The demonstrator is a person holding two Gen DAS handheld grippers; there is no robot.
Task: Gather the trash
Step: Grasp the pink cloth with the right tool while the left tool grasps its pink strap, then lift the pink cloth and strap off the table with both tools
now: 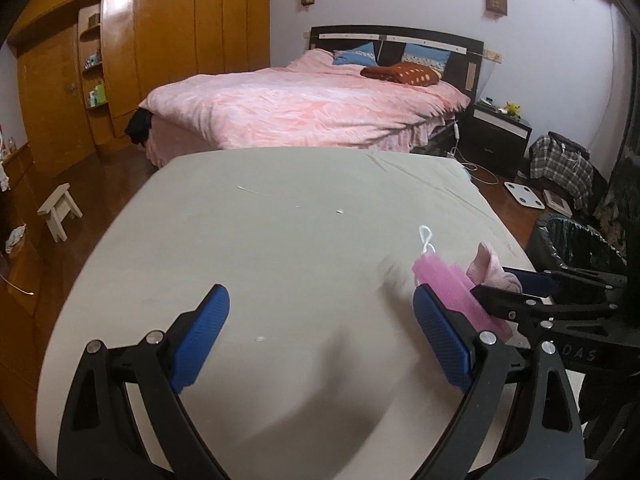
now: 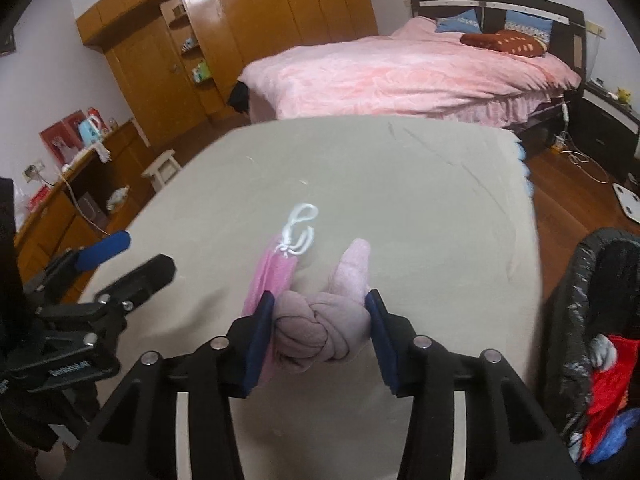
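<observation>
The right gripper [image 2: 320, 332] has its 2 blue pads pressed against either side of a knotted, dusty-pink cloth bundle [image 2: 316, 340], so it is clamped on the bundle. One loose end of the cloth sticks up past the fingertips. To do this step well, the grip should stay firm on the knot itself, the thickest part. The carry should be a lift clear of the beige fabric-covered table [image 2: 400, 208] followed by a swing toward the black bag-lined trash bin [image 2: 580, 300] at the table's right edge. Red and blue scraps already lie in that bin.

Just beside the right gripper's left pad lies a folded bright-pink mesh scrubber with a white cord loop [image 2: 276, 272]. It touches or nearly touches the bundle, so it may drag along during the lift; I cannot tell whether the pad pinches it too.

The left gripper [image 1: 320, 336] hangs over bare table with its jaws wide apart and nothing between them. The mesh scrubber sits just beyond its right fingertip, near enough to be its likely next pick.
</observation>
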